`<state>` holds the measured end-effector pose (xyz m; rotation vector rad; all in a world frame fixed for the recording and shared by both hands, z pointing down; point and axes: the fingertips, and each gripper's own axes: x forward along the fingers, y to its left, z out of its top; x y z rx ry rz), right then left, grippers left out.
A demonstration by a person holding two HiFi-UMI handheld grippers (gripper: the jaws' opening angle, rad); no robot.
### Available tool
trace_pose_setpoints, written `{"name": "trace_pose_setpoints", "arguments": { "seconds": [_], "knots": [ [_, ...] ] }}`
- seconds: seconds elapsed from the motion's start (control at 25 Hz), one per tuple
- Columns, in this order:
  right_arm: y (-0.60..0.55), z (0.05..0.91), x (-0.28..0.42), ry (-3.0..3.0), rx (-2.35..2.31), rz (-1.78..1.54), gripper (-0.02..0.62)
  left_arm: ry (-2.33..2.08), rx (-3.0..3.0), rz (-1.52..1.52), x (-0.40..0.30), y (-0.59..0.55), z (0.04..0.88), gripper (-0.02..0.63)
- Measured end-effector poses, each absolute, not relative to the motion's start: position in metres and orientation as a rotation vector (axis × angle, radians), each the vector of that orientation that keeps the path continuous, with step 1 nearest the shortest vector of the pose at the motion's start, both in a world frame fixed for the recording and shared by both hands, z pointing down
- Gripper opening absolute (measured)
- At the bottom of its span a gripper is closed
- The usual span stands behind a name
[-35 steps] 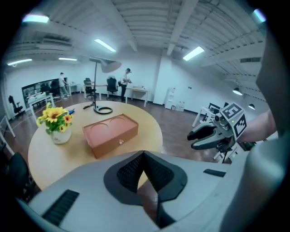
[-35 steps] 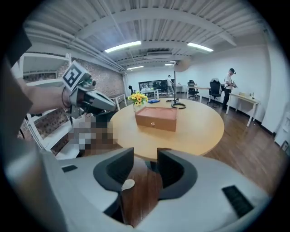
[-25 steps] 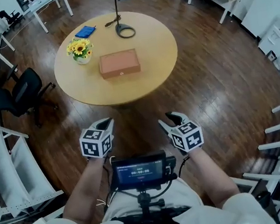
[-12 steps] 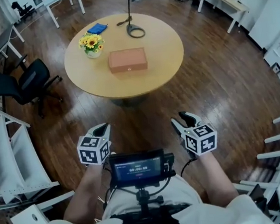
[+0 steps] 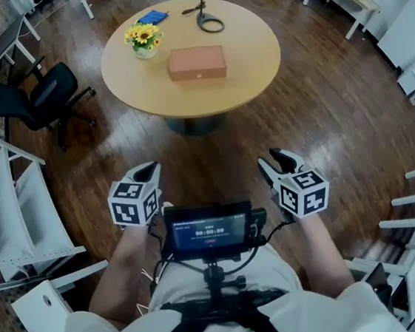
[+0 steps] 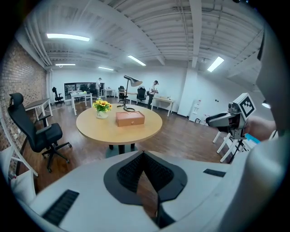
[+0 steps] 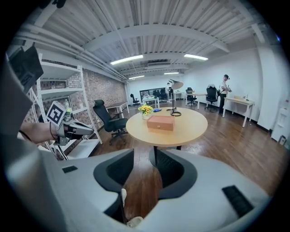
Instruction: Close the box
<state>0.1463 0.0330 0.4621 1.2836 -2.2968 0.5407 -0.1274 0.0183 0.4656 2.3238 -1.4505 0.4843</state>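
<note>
An office chair (image 5: 48,90) stands at the 9 o'clock side of a round table (image 5: 256,67), with the person well back from it at its 6 o'clock. The left gripper (image 5: 149,172) is held low in front of the body, its jaws drawn together at the tips with nothing between them. On the table, straight ahead at 12 o'clock, the box (image 5: 196,63) lies with its lid flat down and its front knob facing the person, a vase of yellow flowers (image 5: 142,36) at its 10 o'clock and a lamp base (image 5: 211,25) at its 1 o'clock. The right gripper (image 5: 276,161) is level with the left, its jaws apart and empty. The box already appears closed, as the task asks. No closing move seems called for unless a nearer look finds the lid unseated.
</note>
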Motion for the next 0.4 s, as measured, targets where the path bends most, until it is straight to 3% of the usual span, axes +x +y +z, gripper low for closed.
{"name": "trace_pose_setpoints", "arguments": {
  "seconds": [0.4],
  "knots": [
    [0.048,0.455,0.138,-2.3,1.295,0.525,0.167,-1.461,2.338,0.474,-0.139,0.027,0.461,0.002]
  ]
}}
